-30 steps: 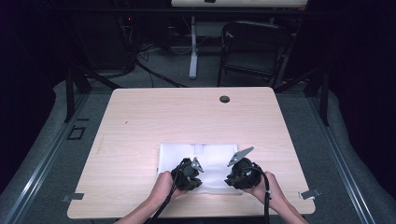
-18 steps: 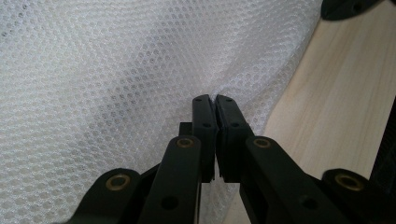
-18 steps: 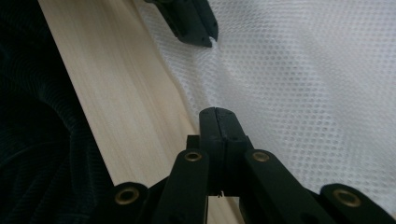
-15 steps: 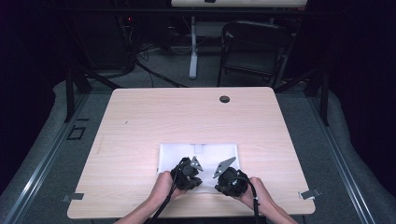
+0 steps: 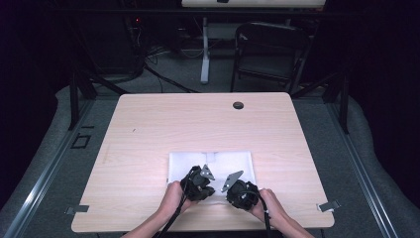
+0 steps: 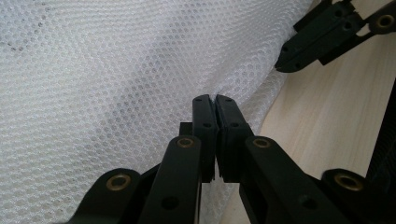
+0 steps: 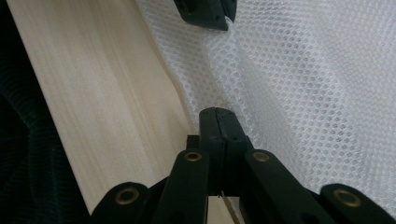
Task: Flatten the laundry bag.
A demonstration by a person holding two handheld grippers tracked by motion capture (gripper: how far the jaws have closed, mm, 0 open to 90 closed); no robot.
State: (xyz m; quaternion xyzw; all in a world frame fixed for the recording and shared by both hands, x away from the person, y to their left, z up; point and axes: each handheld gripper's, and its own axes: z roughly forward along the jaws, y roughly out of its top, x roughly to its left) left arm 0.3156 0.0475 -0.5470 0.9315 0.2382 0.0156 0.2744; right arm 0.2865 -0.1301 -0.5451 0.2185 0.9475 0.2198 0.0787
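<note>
From above, the white mesh cloth (image 5: 213, 166) lay on the table (image 5: 148, 129) close to its near edge, both hands at the cloth's near hem. The left gripper (image 6: 215, 100) had its jaws pinched tight on that hem, the other gripper beside it. The right gripper (image 7: 217, 112) was clamped on the same hem; grasp step looked done, so next probably a joint lift or fold, keeping both pinches firm.

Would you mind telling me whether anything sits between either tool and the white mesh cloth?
Nothing visible does. The left tool is shut on the near edge of the white mesh cloth, and the right tool is shut on that same edge beside it, over the wooden table.
</note>
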